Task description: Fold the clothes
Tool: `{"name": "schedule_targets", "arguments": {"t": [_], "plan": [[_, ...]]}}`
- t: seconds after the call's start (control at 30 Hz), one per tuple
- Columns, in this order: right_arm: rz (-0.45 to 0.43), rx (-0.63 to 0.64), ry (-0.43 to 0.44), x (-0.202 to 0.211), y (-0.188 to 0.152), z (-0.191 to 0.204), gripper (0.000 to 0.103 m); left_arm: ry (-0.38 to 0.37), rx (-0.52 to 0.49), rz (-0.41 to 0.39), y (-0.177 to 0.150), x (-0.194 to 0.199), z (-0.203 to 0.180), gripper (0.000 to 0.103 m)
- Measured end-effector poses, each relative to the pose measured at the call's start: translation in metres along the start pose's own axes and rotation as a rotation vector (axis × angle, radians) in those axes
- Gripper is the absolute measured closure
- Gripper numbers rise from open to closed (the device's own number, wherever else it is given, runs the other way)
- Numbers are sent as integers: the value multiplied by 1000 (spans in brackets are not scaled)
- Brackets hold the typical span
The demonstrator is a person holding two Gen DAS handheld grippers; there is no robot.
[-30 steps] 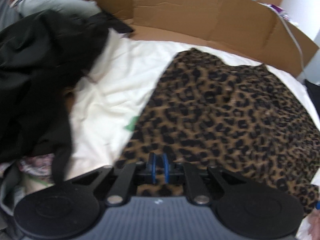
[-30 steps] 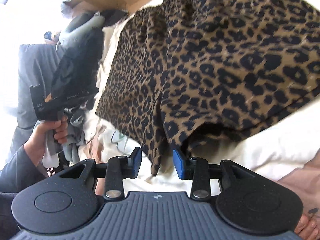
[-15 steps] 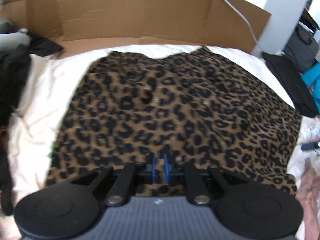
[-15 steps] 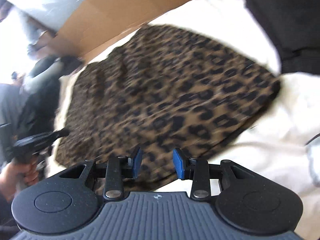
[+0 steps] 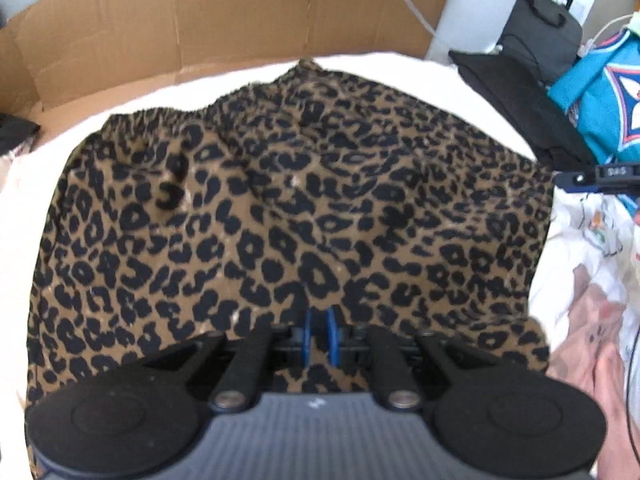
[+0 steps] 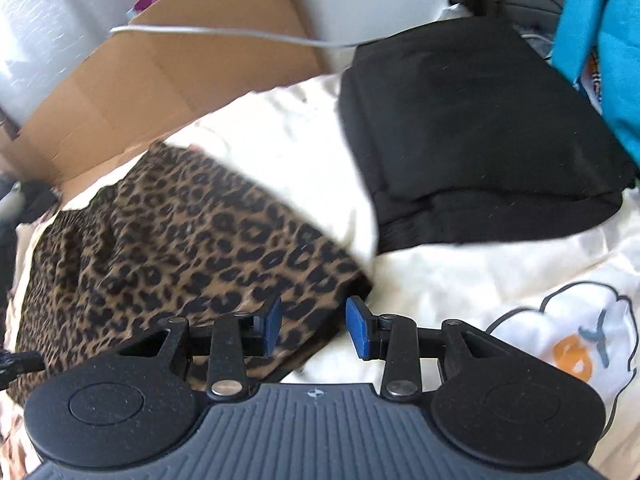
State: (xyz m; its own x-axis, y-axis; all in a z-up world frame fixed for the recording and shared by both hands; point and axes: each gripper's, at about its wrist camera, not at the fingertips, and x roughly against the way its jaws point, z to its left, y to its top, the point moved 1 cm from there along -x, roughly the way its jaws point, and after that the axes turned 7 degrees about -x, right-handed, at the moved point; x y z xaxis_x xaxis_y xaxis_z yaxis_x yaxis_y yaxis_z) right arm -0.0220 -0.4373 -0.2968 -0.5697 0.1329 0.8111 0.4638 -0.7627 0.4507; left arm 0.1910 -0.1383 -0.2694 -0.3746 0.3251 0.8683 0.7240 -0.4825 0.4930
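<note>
Roughly midway: skirt [image 5: 296, 208] spread flat, unfolded; black stack [image 6: 472, 132] far right done. Left gripper [image 5: 319, 336] pinches near hem; right gripper [image 6: 314, 326] open, empty.

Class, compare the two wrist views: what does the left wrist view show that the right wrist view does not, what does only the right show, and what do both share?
Only the left wrist view: the left tool, shut on the near edge of the leopard-print garment, and the garment's gathered waistband at the far side.
Only the right wrist view: the right tool, open at the garment's corner, and a cartoon print on the white sheet.
Both: the leopard-print garment, the white sheet, the cardboard, the folded black clothes and a teal item.
</note>
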Motion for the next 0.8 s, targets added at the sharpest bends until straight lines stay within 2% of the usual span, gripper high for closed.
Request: {"name": "schedule_targets", "arguments": {"t": [0.07, 0.17, 0.3, 0.37, 0.4, 0.43, 0.47, 0.5, 0.67, 0.8], "plan": [[-8, 8, -15, -3, 4, -3, 56, -1, 11, -7, 2, 0, 0, 93], [-20, 9, -36, -9, 10, -10, 56, 13, 19, -11, 8, -9, -1, 93], [-20, -21, -67, -22, 15, -20, 56, -10, 21, 6, 14, -29, -5, 93], [-2, -19, -41, -28, 14, -20, 58, -18, 4, 16, 16, -37, -10, 93], [7, -17, -28, -31, 13, -20, 61, -24, -5, 24, 17, -42, -13, 93], [16, -2, -23, -33, 12, -18, 80, -27, -12, 33, 17, -47, -15, 93], [24, 14, -19, -35, 11, -16, 91, -27, -19, 42, 17, -52, -17, 93], [33, 31, -15, -36, 9, -14, 94, -29, -23, 48, 17, -55, -19, 93], [11, 10, -22, -34, 12, -17, 98, -35, -35, 60, 18, -70, -27, 93], [-7, -14, -63, -32, 14, -22, 101, -35, -54, 40, 24, -66, -32, 92]]}}
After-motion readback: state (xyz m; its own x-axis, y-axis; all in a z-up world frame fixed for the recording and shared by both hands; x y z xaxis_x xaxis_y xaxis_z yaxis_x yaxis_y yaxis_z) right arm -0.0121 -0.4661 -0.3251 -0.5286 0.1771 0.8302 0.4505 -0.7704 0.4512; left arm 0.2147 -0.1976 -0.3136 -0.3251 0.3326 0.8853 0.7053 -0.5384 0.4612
